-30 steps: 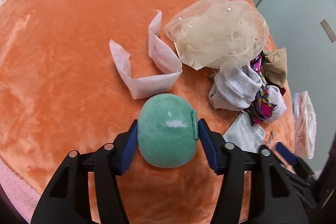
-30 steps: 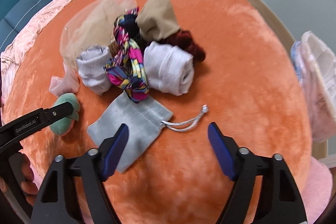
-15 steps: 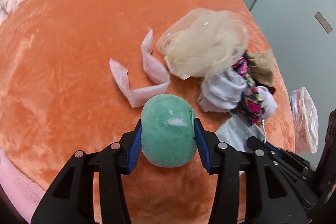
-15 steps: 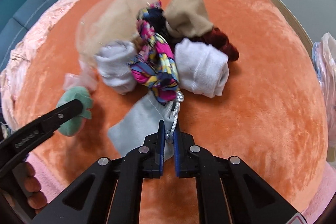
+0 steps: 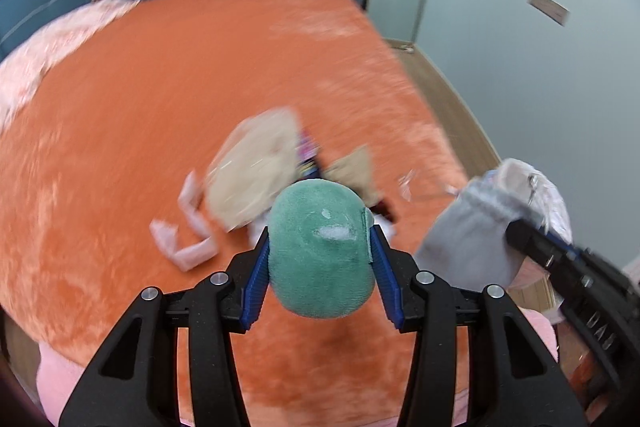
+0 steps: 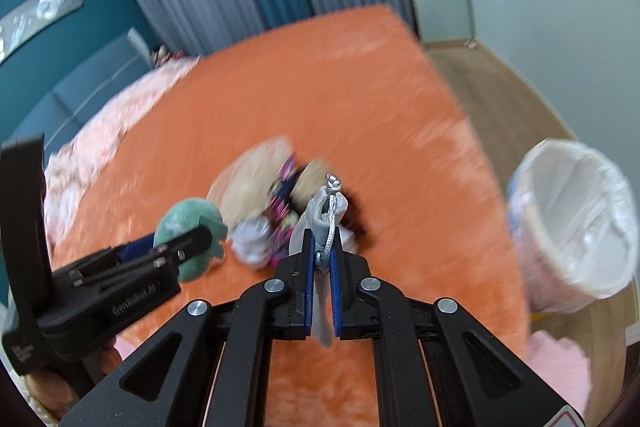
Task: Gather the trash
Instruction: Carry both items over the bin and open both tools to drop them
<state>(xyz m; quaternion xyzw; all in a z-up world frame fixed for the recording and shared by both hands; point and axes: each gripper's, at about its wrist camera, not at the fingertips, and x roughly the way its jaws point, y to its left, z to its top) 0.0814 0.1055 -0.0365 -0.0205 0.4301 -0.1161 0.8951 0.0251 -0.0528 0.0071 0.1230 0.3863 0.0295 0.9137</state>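
Green plush (image 5: 320, 251), grey pouch (image 6: 322, 215); aloft, seemingly.

Both up off the orange bed (image 5: 120, 115) now. Our left gripper (image 5: 320, 259) closed on the green plush (image 5: 320, 251) & lifted it. Right gripper (image 6: 321, 255) clamped the grey pouch (image 6: 322, 219); it hangs between the pads.

Motion blur smears the fabric pile (image 5: 264, 175); the green plush (image 5: 322, 247) hides part of it.
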